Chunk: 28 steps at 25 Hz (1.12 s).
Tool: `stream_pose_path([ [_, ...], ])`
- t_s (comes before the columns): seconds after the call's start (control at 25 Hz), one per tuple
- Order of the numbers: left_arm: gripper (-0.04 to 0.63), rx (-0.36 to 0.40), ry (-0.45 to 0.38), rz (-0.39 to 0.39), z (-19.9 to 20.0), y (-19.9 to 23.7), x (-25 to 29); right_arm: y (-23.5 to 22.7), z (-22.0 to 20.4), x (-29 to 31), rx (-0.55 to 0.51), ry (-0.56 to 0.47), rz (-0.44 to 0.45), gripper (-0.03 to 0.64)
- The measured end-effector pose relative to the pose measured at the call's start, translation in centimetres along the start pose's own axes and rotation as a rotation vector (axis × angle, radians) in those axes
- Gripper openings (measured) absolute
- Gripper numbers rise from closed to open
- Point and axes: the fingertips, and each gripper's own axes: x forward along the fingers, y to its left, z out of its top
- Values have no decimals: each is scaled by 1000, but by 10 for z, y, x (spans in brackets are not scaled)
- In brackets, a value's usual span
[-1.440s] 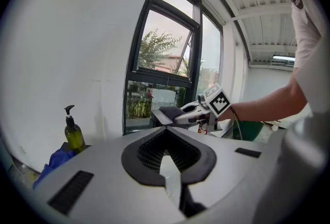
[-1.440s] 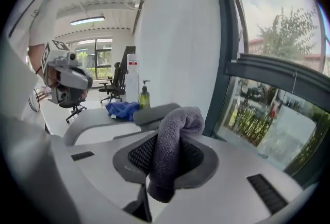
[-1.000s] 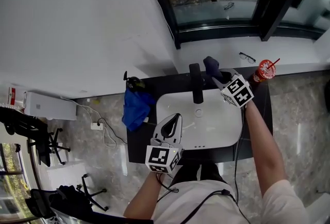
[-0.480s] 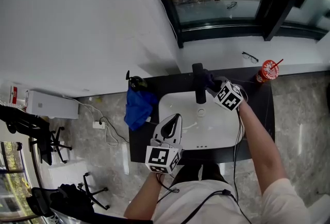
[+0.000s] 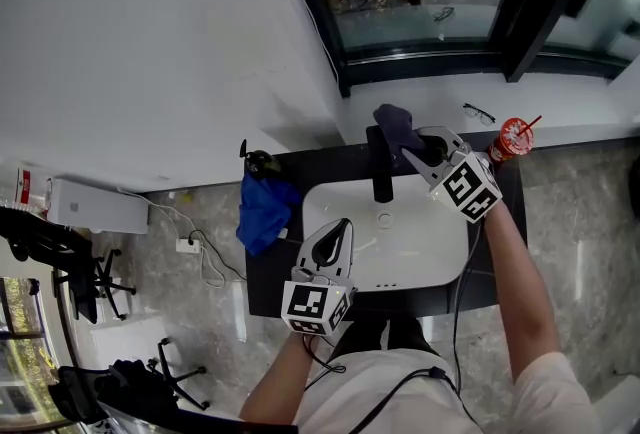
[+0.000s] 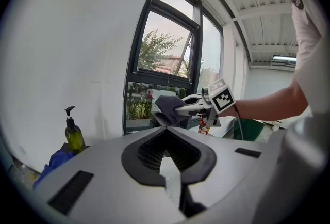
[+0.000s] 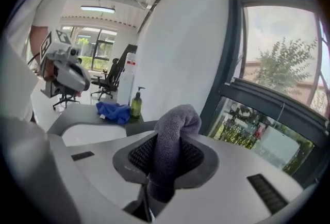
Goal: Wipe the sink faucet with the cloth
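Observation:
The black faucet point(image 5: 381, 167) stands at the back of the white sink point(image 5: 430, 247). My right gripper point(image 5: 415, 150) is shut on a dark grey cloth point(image 5: 395, 125), which hangs beside the faucet's top on its right; whether they touch I cannot tell. In the right gripper view the cloth point(image 7: 175, 130) bulges up between the jaws of the right gripper point(image 7: 167, 150). My left gripper point(image 5: 338, 234) hovers over the sink's front left, shut and holding nothing. From the left gripper view, past the left gripper point(image 6: 167, 132), the cloth point(image 6: 167, 107) shows ahead.
A blue rag point(image 5: 262, 207) and a green soap bottle point(image 5: 258, 160) sit on the dark counter point(image 5: 270, 272) left of the sink. A red cup with a straw point(image 5: 513, 135) and glasses point(image 5: 478, 109) lie at the back right. A window frame runs behind.
Half a second ago the cloth was lower, against the faucet's upper part. The right gripper has since lifted it up and back. The left gripper has stayed put.

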Motion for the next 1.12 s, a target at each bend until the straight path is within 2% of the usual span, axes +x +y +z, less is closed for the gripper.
stream_pose_path([
  [0.12,-2,1,2,1,-1,-1,-1,-17,-16,1,98,10,-70,78],
  [0.28,-2,-1,6,9,-2,3,-5,-17,-75,21,117,188,-117,78],
  [0.44,-2,-4,13,17,-5,6,-8,20,-128,48,128,362,-33,78],
  [0.6,-2,-3,8,22,-4,7,-10,55,-147,61,81,435,59,78],
  [0.72,-2,-1,9,24,-4,9,-10,64,-136,67,68,395,87,78],
  [0.88,-2,-4,12,24,-6,11,-9,49,-101,57,32,275,51,78],
  [1.12,-2,-6,3,14,-3,7,-6,18,-23,16,-68,84,-1,78],
])
